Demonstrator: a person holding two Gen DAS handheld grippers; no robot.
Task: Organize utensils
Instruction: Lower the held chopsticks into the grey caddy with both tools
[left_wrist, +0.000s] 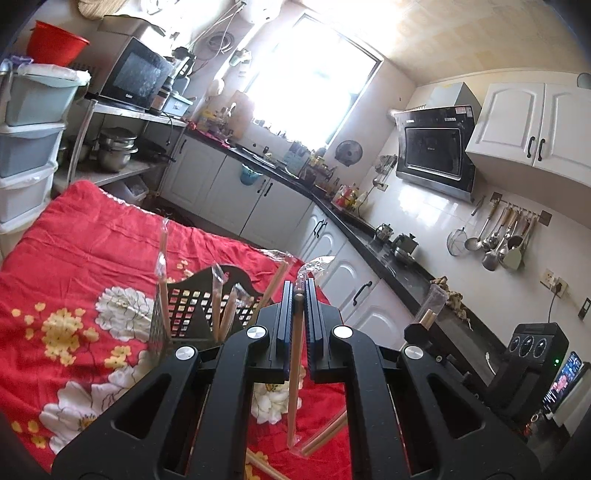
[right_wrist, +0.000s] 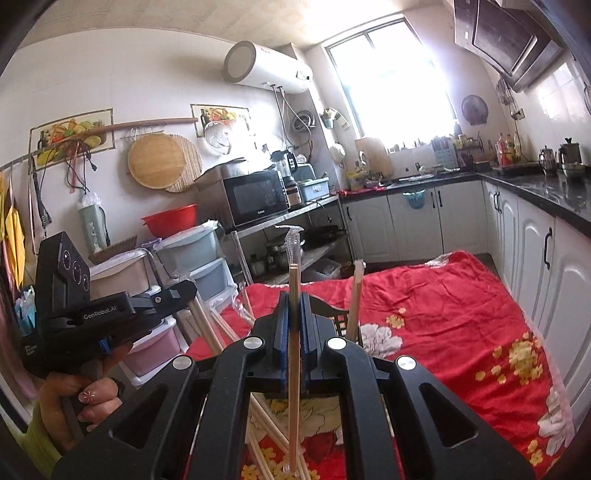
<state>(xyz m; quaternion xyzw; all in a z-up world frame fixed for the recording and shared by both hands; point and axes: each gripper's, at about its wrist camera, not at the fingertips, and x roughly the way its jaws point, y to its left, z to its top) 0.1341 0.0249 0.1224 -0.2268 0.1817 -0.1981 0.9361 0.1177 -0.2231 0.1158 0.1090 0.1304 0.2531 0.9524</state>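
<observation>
My left gripper is shut on a pair of wooden chopsticks in a clear wrapper, held upright above the red flowered cloth. A black perforated utensil holder stands just ahead on the left with several wrapped chopsticks upright in it. My right gripper is shut on another wrapped pair of chopsticks, also upright. The holder's rim peeks out behind the right fingers with a wrapped pair standing in it. Loose chopsticks lie on the cloth below. The left gripper also shows in the right wrist view.
White kitchen cabinets and a black countertop run along the far side and right. A metal shelf with a microwave and stacked plastic drawers stands beyond the cloth. More loose chopsticks lie on the cloth under the left gripper.
</observation>
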